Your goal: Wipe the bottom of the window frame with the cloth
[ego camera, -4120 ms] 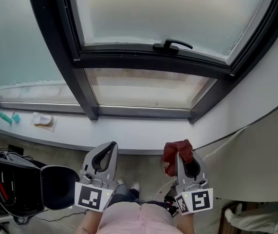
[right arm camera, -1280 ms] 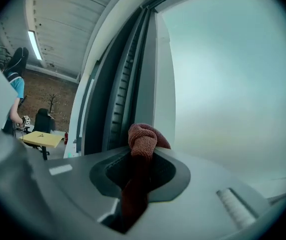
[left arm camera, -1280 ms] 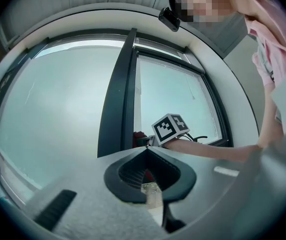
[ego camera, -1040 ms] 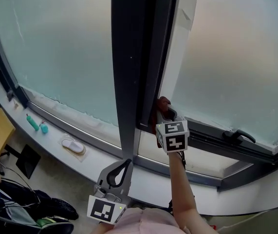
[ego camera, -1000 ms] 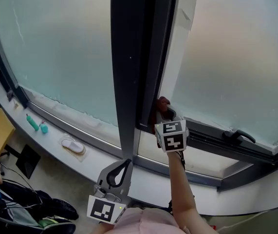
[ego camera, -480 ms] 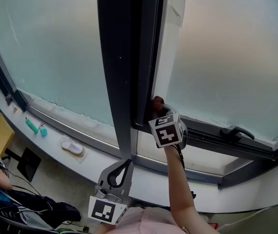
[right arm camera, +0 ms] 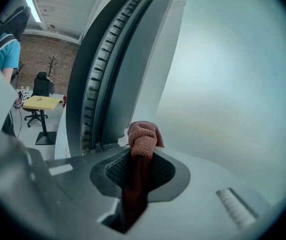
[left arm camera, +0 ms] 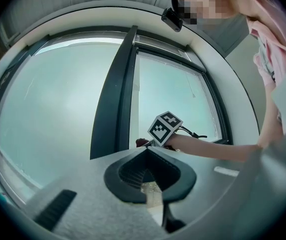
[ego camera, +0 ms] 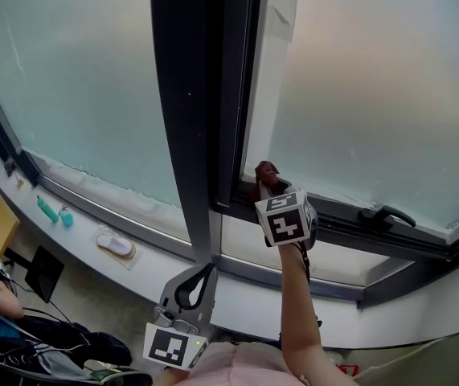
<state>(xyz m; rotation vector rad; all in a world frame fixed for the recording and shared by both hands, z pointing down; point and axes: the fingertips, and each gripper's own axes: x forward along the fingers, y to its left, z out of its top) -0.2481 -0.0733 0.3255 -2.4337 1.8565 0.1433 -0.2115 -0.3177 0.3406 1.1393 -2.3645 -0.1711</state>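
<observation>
Right gripper view: right tongs (right arm camera: pixel 141 151) clamp the cloth (right arm camera: pixel 144 134), window frame (right arm camera: pixel 95 84) at ten o'clock; left tongs (left arm camera: pixel 148 150) closed, empty. Risk: cloth snags on the frame, pulling free.

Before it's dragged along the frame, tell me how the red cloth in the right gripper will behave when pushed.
The cloth looks soft and floppy: it bunches past the right gripper and trails limp behind. Its knitted texture probably drags rather than slides on the window frame.

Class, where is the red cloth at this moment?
In the head view the cloth is pinched in the right gripper, at the bottom-left corner of the right pane, beside the dark upright.
</observation>
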